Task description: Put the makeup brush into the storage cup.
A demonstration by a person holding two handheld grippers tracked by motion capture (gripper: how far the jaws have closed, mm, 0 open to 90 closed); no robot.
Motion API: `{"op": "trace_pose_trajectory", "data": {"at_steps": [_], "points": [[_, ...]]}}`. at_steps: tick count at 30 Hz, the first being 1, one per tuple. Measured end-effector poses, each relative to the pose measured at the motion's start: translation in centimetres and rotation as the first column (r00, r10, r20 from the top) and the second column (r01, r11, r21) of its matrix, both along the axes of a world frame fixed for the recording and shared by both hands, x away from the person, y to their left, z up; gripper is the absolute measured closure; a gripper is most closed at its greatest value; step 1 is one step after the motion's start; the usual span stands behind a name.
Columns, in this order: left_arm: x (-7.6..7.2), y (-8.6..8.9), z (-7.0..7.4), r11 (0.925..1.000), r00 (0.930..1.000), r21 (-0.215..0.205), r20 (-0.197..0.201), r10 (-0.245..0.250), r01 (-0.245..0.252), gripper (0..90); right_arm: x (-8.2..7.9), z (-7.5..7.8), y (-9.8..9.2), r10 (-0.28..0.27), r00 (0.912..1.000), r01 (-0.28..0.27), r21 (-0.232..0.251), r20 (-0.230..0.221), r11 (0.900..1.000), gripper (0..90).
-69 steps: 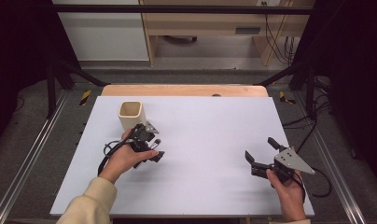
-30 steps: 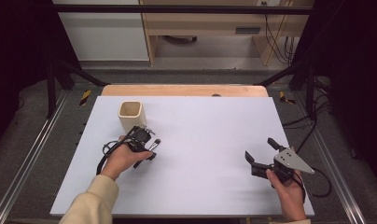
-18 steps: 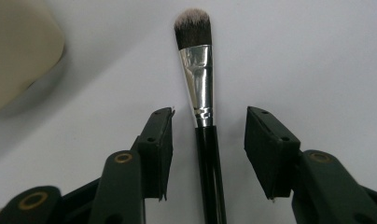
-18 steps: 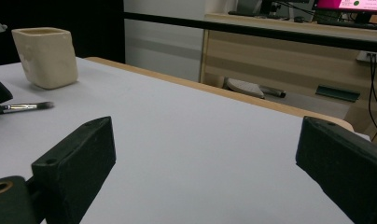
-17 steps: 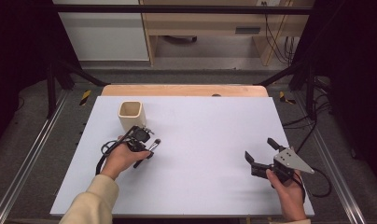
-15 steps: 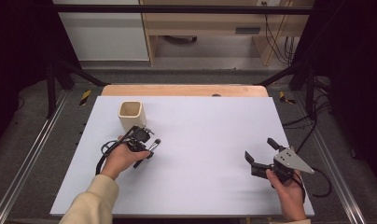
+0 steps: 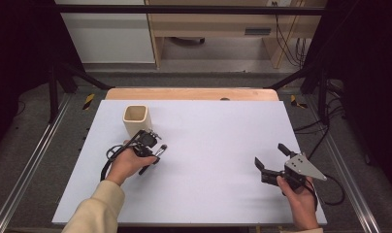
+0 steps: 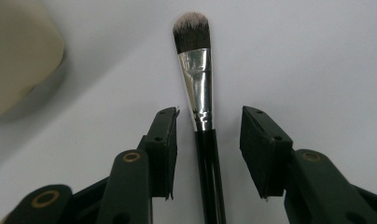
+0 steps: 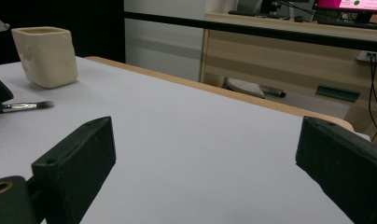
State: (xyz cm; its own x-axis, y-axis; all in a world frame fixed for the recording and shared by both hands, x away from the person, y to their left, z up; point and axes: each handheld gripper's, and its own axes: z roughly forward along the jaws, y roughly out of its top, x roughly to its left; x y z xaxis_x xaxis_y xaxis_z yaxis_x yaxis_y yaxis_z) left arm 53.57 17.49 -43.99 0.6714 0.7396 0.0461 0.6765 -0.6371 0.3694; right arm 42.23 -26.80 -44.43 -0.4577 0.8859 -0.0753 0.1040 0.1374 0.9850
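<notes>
A makeup brush (image 8: 196, 88) with a black handle, silver ferrule and dark bristles lies on the white table top (image 7: 213, 136). In the left gripper view it runs between the two jaws of my left gripper (image 8: 210, 112). The jaws have just been closing around it, with a gap still on each side of the handle. In the high view the left gripper (image 7: 153, 145) sits just in front of a cream square cup (image 7: 135, 120), and the brush tip (image 7: 162, 147) pokes out to its right. My right gripper (image 7: 269, 154) rests open near the front right, nothing between its jaws.
The cup (image 9: 46, 56) stands upright at the back left, close to the left hand. A wooden strip (image 7: 189, 93) borders the table's far edge. Black frame rails run along both sides, and a desk with cables stands beyond.
Since the earliest frame the left hand has shifted and turned slightly over the brush, then stayed put. The right hand and the cup have not moved.
</notes>
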Motion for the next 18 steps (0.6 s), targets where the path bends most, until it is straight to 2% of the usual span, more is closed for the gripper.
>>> {"op": "trace_pose_trajectory", "data": {"at_steps": [18], "points": [[0.16,-0.18,-0.42,0.9996,0.9998,0.028,-0.018,-0.006,0.007,64.1,0.04,-0.04,-0.01,0.001,1.0000,-0.001,-0.002,0.001,1.000,5.1]]}}
